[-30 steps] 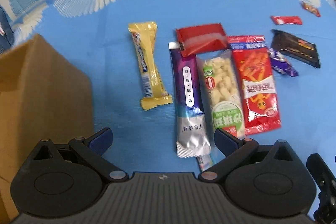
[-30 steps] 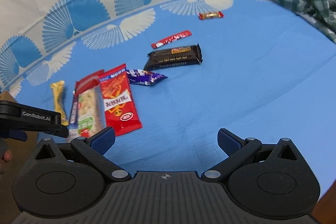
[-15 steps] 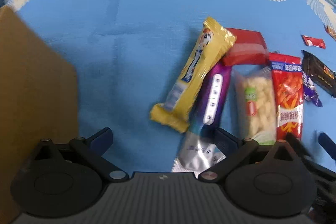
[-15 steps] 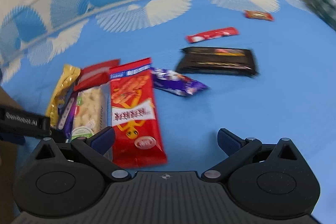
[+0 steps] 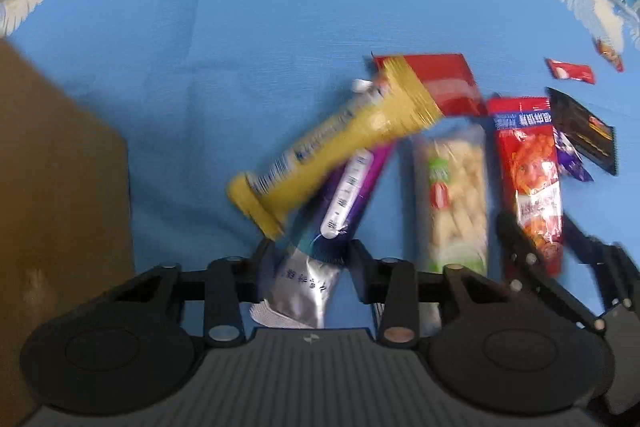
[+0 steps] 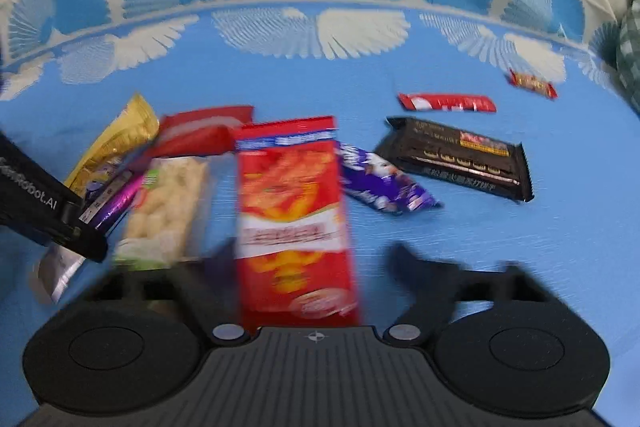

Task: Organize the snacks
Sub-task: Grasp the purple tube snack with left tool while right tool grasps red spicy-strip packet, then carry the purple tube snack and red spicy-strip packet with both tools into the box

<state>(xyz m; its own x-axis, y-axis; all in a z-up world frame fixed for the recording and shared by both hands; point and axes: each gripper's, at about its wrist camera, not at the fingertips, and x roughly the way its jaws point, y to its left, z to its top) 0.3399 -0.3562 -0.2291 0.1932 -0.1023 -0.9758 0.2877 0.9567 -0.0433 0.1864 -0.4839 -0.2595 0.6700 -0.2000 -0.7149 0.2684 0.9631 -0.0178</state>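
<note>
My left gripper points down at the blue cloth. Its jaws are closing and its pads press on the silver end of a purple packet. A yellow bar lies slanted across that packet's upper part. My right gripper straddles the near end of a red packet. Its jaws are closing too, and a gap shows beside the right finger. Between the two packets lies a clear pack of pale puffs. A red wrapper lies behind them.
A brown cardboard box stands at the left. To the right lie a small purple wrapper, a black bar, a red stick and a small red candy. Green checked cloth sits at the far right edge.
Both grippers came down onto the row of snacks and their wide jaws narrowed. The yellow bar swung from upright to slanted across the purple packet. The left jaws took hold of its silver end.
</note>
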